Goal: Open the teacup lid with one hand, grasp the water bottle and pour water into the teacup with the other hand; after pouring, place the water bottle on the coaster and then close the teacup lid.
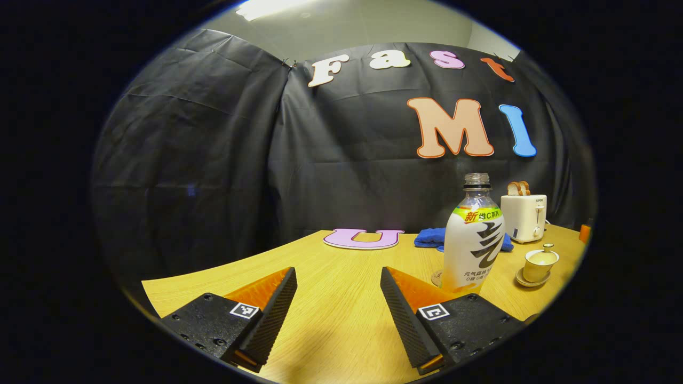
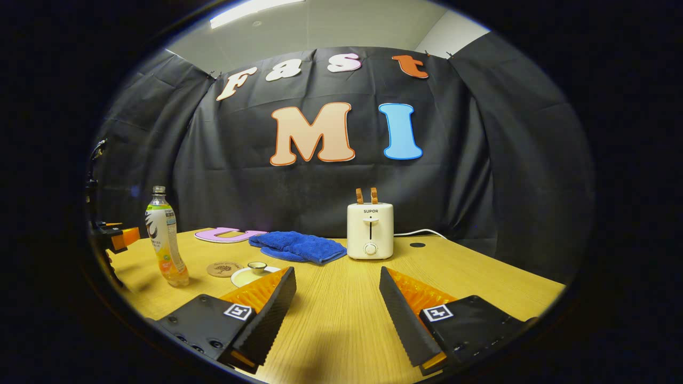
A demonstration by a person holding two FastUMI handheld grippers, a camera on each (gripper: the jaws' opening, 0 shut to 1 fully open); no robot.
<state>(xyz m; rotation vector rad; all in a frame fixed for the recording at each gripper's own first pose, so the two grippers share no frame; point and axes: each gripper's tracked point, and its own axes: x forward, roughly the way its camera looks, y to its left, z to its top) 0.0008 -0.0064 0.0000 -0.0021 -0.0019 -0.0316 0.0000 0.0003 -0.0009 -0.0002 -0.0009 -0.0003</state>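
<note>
Standing open, both claws (image 1: 338, 304) (image 2: 337, 304) over table (image 2: 480, 272)

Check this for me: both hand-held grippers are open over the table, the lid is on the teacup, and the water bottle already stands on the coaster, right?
Not quite. In the right gripper view the water bottle stands on the bare table, beside the coaster, not on it. The rest holds: both hand-held grippers are open, left and right, and the lid sits on the teacup.

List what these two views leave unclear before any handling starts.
- Round brown coaster: in the left gripper view the clear plastic water bottle hides nearly all of it.
- Small cream lidded teacup: in the right gripper view too small to judge the lid's seating.
- Bottle's water level: its wrap-around label covers it.
</note>
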